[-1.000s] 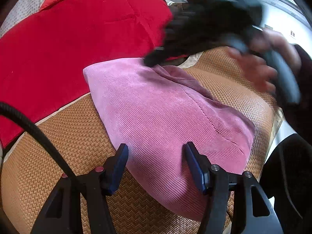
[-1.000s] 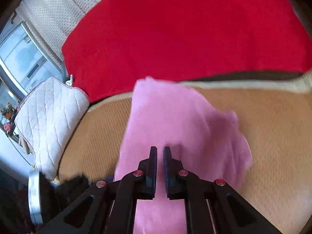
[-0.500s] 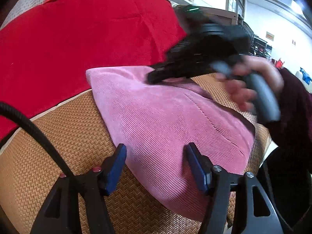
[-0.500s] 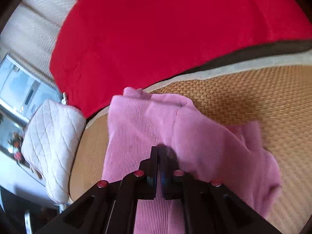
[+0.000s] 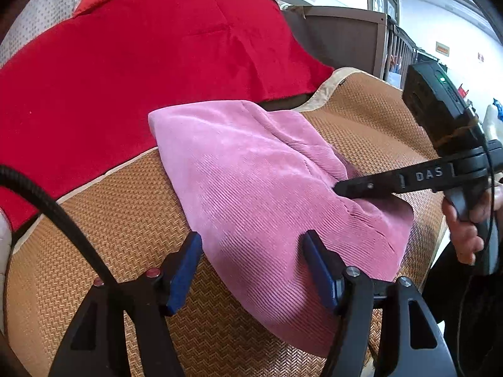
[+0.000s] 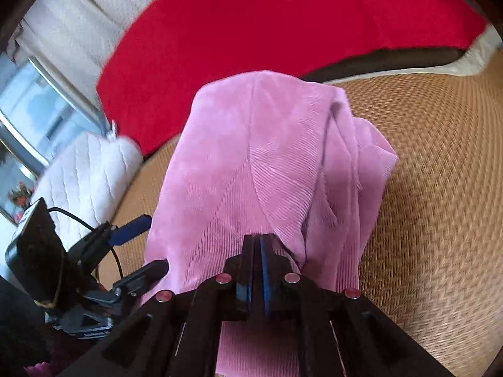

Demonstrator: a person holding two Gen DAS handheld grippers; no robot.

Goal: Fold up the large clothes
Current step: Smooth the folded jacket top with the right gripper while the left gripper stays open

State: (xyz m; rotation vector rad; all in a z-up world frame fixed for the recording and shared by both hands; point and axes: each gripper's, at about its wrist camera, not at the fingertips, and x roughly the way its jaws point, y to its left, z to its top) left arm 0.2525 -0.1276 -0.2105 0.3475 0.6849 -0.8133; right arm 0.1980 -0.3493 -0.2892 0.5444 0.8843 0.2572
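The folded pink corduroy garment (image 5: 267, 194) lies on a woven rattan mat (image 5: 119, 226), its far edge near a red blanket (image 5: 141, 62). The right gripper (image 6: 258, 251) is closed — seemingly pinching a fold — while the left gripper (image 5: 251, 270) straddles the near edge, jaws wide, gripping nothing. Dragging the pinched layer could undo the fold.

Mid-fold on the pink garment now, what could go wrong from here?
The right gripper is shut against the pink garment; whether it has pinched a fold is unclear, and dragging could bunch the layers. The left gripper stands open over the near edge, so nothing pins it to the woven mat.
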